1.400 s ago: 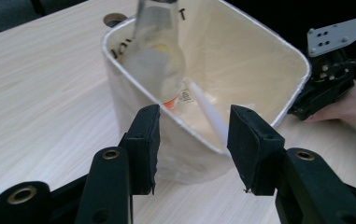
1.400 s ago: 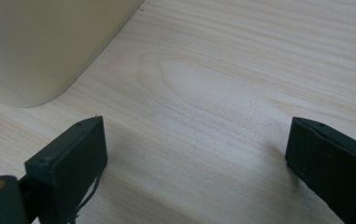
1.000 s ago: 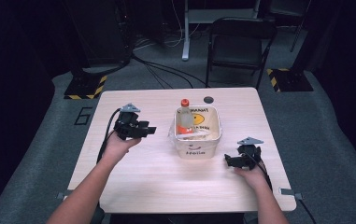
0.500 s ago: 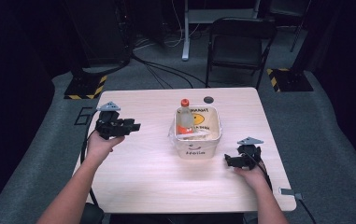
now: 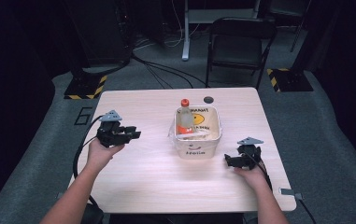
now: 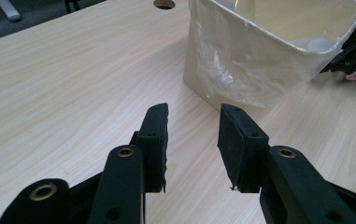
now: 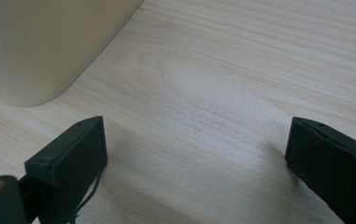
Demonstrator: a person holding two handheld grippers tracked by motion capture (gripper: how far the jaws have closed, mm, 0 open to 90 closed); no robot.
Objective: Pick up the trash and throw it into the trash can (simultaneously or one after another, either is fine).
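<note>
Dim studio, pale tabletop (image 5: 143, 172): your left gripper (image 6: 192, 140) has drifted outward, bin (image 5: 197, 131) ahead of its parted fingers; right gripper (image 7: 199, 154) gapes empty; nothing grasped yet.

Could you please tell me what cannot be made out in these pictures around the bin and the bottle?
- Printing on the bin, high view: too small and blurred to read.
- Lower part of the bottle, high view: hidden by the bin's wall and contents.
- Bin's contents, left gripper view: hidden behind its wall and plastic liner.
- Bin's rim, right gripper view: cut off by the top edge.
</note>
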